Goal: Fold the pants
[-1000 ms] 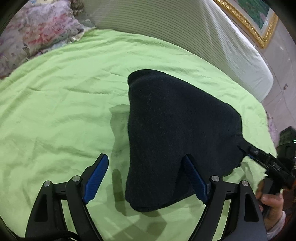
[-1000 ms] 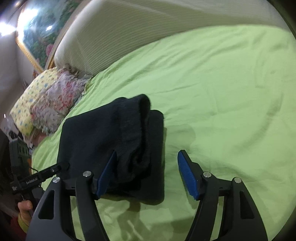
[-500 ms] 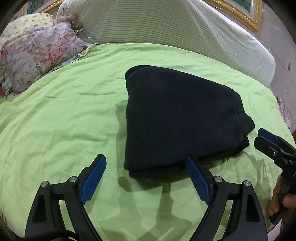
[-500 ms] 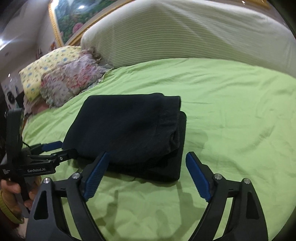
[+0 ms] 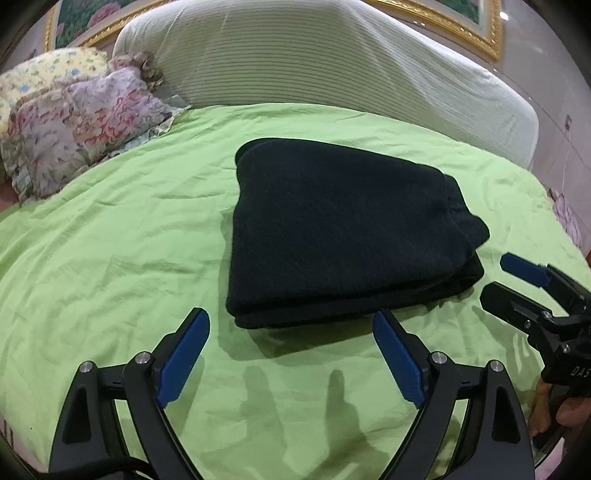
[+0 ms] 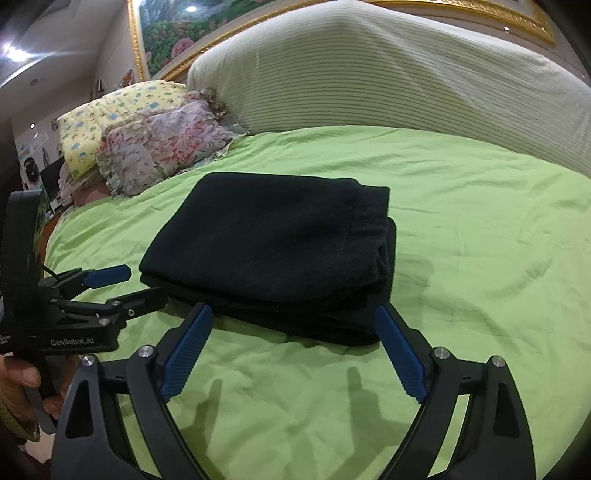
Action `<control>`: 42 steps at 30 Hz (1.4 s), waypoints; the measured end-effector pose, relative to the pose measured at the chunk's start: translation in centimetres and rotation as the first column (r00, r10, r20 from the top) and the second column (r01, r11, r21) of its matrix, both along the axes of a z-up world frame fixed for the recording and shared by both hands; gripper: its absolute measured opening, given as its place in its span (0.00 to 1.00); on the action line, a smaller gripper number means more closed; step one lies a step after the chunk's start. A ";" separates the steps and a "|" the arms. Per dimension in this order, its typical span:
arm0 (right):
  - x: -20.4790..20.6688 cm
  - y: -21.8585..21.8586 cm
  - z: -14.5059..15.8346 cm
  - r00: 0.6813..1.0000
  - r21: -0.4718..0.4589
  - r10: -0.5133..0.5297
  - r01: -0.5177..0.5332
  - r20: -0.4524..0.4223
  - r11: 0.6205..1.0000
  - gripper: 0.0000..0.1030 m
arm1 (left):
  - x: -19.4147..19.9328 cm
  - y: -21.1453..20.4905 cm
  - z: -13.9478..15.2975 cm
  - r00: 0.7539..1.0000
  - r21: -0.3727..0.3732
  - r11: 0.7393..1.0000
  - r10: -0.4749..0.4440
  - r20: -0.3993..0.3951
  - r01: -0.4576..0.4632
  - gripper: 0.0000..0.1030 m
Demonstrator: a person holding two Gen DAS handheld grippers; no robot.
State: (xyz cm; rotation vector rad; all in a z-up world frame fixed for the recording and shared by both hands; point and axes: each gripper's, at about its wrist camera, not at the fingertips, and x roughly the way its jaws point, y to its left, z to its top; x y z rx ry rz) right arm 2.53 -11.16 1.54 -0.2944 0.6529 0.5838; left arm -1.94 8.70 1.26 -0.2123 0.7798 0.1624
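Green-sheeted bed (image 5: 110,258); striped headboard (image 5: 314,62) — gilt-framed painting (image 6: 162,29) above.

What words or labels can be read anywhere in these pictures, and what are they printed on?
"GenRobot.AI": white print on the side of the left gripper, seen from the right wrist view.
"DAS": cut-off white letters on the body of the right gripper, at the edge of the left wrist view; the rest is out of frame.
A further scrap of white print at the far left edge of the left gripper's body is too cut off to read.
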 end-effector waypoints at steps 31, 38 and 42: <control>-0.4 1.3 -0.6 0.996 -0.022 0.011 -0.009 0.084 1.000 0.88 | -0.1 -1.1 -0.5 0.998 0.100 0.994 0.030 0.053 -0.035 0.96; -0.8 1.5 -0.7 0.995 -0.015 0.011 -0.010 0.098 1.000 0.88 | -0.3 -1.1 -0.3 0.998 0.112 0.992 0.043 0.055 -0.049 0.97; -0.8 1.5 -0.8 0.996 -0.015 0.011 -0.010 0.092 1.000 0.88 | -0.4 -1.0 -0.2 0.997 0.115 0.992 0.051 0.050 -0.056 0.97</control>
